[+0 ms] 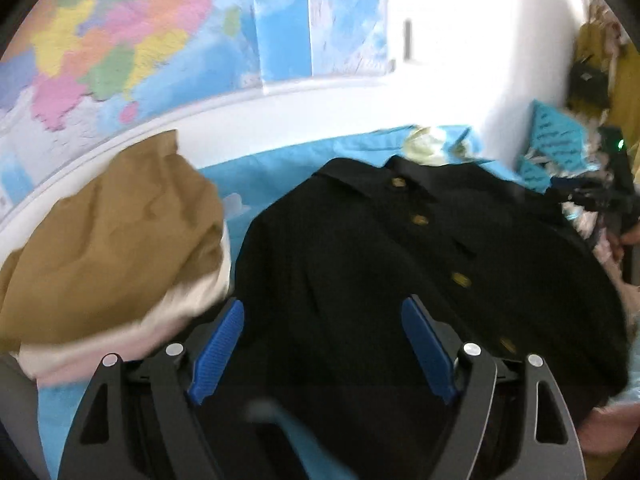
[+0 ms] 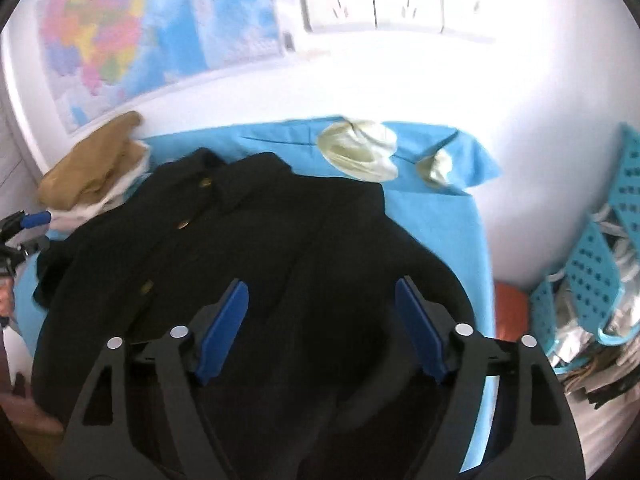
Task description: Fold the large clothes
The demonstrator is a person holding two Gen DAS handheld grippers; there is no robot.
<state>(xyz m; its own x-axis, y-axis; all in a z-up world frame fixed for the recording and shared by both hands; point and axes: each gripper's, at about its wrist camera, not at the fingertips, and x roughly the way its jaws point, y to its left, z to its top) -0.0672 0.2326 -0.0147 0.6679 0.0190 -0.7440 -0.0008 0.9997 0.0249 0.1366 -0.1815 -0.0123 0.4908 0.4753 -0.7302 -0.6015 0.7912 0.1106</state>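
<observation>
A black coat [image 1: 360, 264] with gold buttons lies spread on a blue-covered table [image 1: 256, 176], collar toward the far wall. It also shows in the right wrist view [image 2: 256, 240]. My left gripper [image 1: 322, 344] is open and empty, hovering over the coat's left part. My right gripper [image 2: 320, 328] is open and empty over the coat's right part. The left gripper's blue fingertip [image 2: 34, 219] shows at the left edge of the right wrist view.
A folded tan and white garment pile [image 1: 112, 248] sits left of the coat. Pale crumpled items [image 2: 356, 152] lie at the table's far edge. A blue perforated basket [image 2: 592, 264] of laundry stands at the right. A map [image 1: 120, 40] hangs on the wall.
</observation>
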